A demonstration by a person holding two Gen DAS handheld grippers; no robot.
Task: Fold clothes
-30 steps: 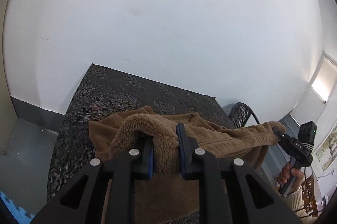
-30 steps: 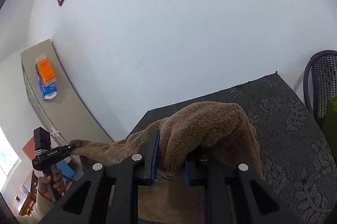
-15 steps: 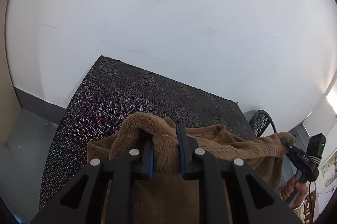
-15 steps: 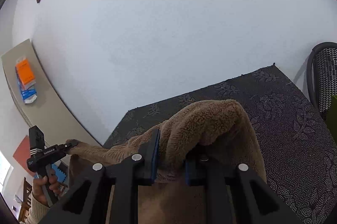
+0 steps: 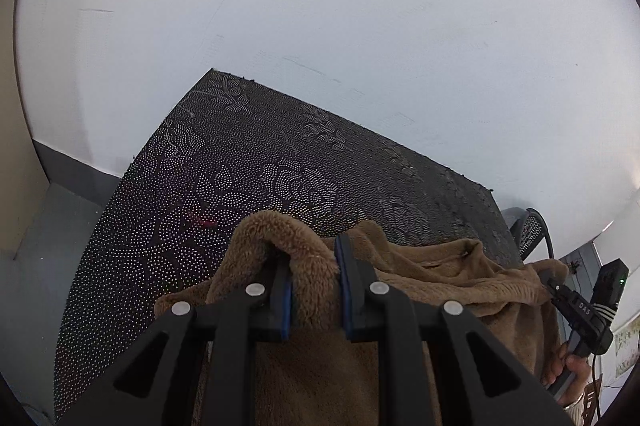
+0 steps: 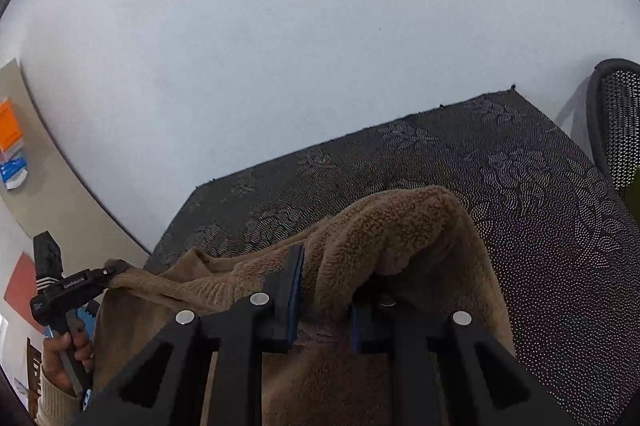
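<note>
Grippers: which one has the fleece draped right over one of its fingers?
The right gripper: the brown fleece garment hoods its right finger. On the left gripper both blue pads show, pinching a fold.

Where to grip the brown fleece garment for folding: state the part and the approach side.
Grip the brown fleece garment at its top edge, one corner per gripper, coming from the near side. The left gripper and right gripper already pinch those bunched corners, stretching the edge between them above the table.

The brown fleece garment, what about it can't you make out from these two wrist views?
- Brown fleece garment, left wrist view: lower part hidden by left gripper and the frame's bottom edge.
- Right wrist view: its near part hidden behind right gripper.
- What kind of garment: unclear, bunched.
</note>
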